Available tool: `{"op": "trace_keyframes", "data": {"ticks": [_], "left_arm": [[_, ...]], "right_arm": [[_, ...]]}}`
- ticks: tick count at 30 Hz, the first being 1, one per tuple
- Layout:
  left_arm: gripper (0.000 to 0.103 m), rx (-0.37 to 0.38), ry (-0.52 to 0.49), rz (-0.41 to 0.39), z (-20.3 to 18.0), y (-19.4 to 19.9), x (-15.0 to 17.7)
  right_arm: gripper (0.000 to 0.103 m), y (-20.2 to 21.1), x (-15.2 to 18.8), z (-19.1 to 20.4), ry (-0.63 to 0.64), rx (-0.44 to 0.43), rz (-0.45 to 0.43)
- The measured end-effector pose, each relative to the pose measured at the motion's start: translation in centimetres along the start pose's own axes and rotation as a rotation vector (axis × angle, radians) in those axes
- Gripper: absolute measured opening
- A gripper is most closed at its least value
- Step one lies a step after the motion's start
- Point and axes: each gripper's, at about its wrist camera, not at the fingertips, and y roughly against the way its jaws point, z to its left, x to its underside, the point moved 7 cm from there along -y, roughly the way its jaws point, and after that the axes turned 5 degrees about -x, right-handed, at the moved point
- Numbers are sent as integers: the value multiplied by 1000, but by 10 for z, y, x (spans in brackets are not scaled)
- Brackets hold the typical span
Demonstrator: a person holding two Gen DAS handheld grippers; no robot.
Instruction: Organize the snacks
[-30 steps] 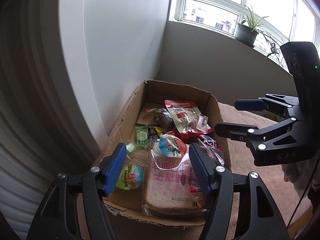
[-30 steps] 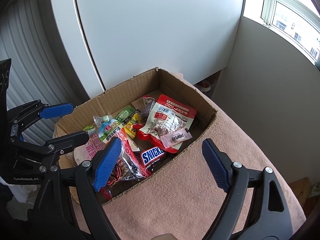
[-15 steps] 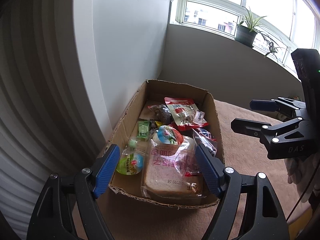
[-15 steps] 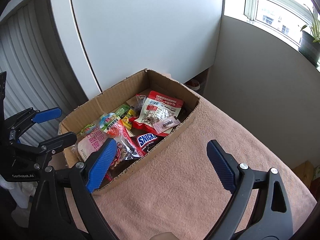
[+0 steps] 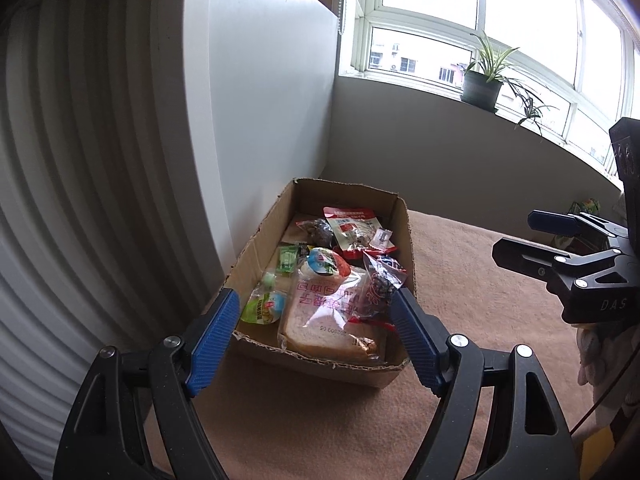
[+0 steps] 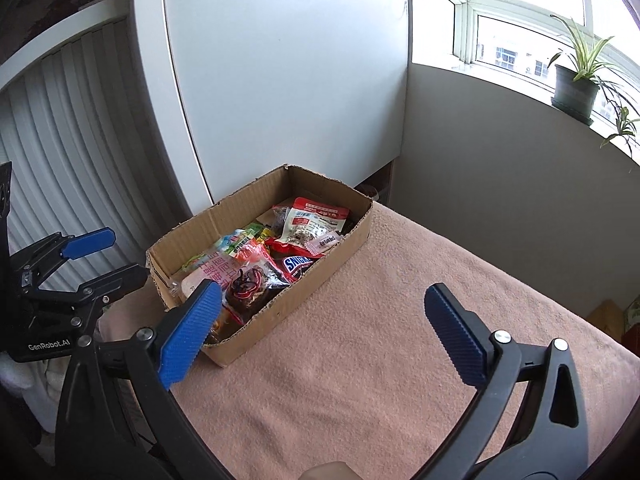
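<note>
A cardboard box (image 5: 260, 240) (image 6: 340, 248) full of snacks sits on a pink cloth. In it lie a bagged bread slice (image 5: 332, 320), a green jelly pouch (image 5: 264, 308), a red-and-white packet (image 5: 352, 228) (image 6: 312, 220) and a Snickers bar (image 6: 298, 265). My left gripper (image 5: 316, 336) is open and empty, just in front of the box's near end. My right gripper (image 6: 324, 332) is open and empty, above the cloth to the right of the box. Each gripper shows in the other's view, the right one (image 5: 536, 236) and the left one (image 6: 100, 256).
The pink cloth (image 6: 400, 340) covers the surface right of the box. A white cabinet (image 6: 280, 92) and ribbed wall panel (image 5: 72, 200) stand behind the box. A potted plant (image 5: 482, 80) sits on the windowsill. A grey wall (image 6: 500, 184) closes the far side.
Both grippers have pulled back and up from the box, so it looks smaller and farther away. Both stay open and empty. The snacks have not moved.
</note>
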Motion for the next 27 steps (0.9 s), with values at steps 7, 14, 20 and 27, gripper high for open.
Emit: {"op": "trace_keyframes", "data": {"ticks": [7,14,20,27], "left_arm": [[81,-16,-1,-37,-7,23,8],[81,-32,15,-60,-6,44,16],[81,-44,26,-58,-5,55,24],[81,-54,30,-53,-5,65,35]], "right_arm": [[103,21,22,7,4,43,-25],[103,37,40,17,6,64,-38],[103,55,51,25,-21,61,-70],[103,66,61,29,-33,59,-76]]}}
